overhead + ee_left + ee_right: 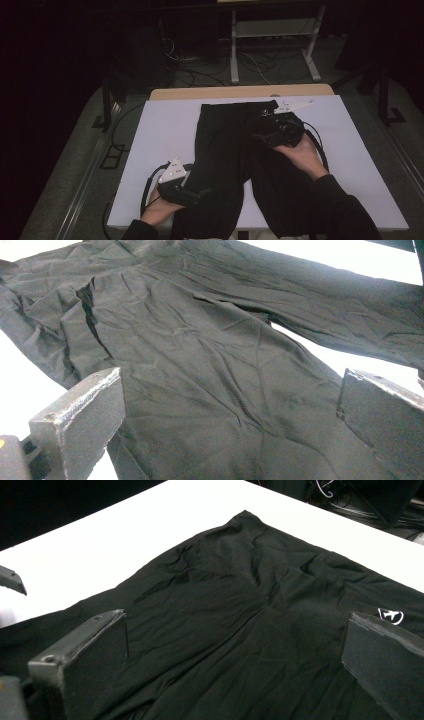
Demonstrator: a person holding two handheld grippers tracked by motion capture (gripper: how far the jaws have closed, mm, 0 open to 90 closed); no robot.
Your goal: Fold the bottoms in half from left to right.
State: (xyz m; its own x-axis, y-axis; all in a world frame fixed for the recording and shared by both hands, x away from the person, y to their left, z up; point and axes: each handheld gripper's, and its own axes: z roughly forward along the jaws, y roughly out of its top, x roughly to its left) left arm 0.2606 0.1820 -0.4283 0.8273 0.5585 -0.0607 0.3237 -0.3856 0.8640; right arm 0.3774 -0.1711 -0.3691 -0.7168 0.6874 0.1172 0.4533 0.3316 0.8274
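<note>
Left gripper [192, 195] gaping low over black trousers [225, 160], right gripper [267, 131] likewise.

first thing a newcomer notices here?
The black trousers spread flat on the white table, waistband at the far edge and legs running toward the person. Next, the two grippers over them, both with jaws open: the left gripper at the near left leg, the right gripper near the waistband, close to a small white logo.
</note>
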